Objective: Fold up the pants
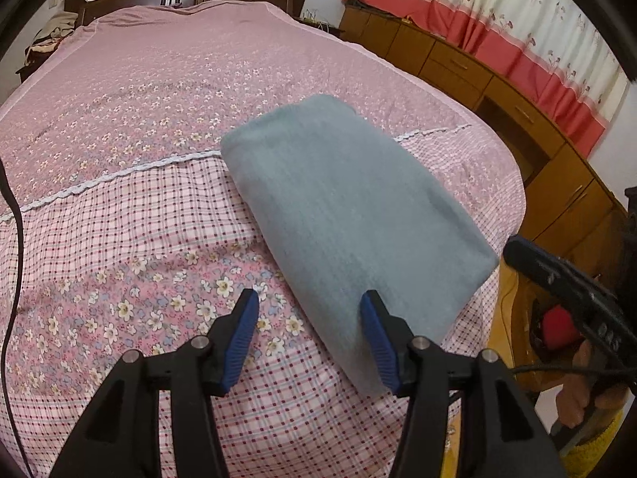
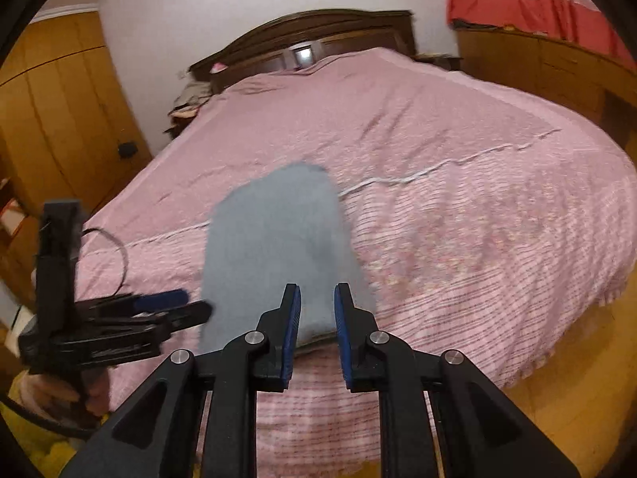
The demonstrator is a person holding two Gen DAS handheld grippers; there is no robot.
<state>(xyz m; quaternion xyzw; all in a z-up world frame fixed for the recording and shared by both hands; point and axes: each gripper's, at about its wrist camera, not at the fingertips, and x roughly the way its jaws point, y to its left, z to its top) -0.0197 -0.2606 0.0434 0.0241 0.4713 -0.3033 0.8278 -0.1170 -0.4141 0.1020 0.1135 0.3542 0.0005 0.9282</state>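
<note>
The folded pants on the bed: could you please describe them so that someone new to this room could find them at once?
Start at the big bed with its pink floral and checked cover. Near its foot edge, across the white lace trim, lies a thick rectangular bundle, the folded pants. They are plain grey-blue, the only unpatterned thing on the cover.

Pants [image 1: 350,215]: soft, matt, fuzzy grey cloth. Bedspread [image 1: 131,215]: thin printed cotton-like cloth. Cabinets [image 1: 557,183]: glossy wood. Gripper pads [image 1: 243,334]: ribbed blue rubbery.
</note>
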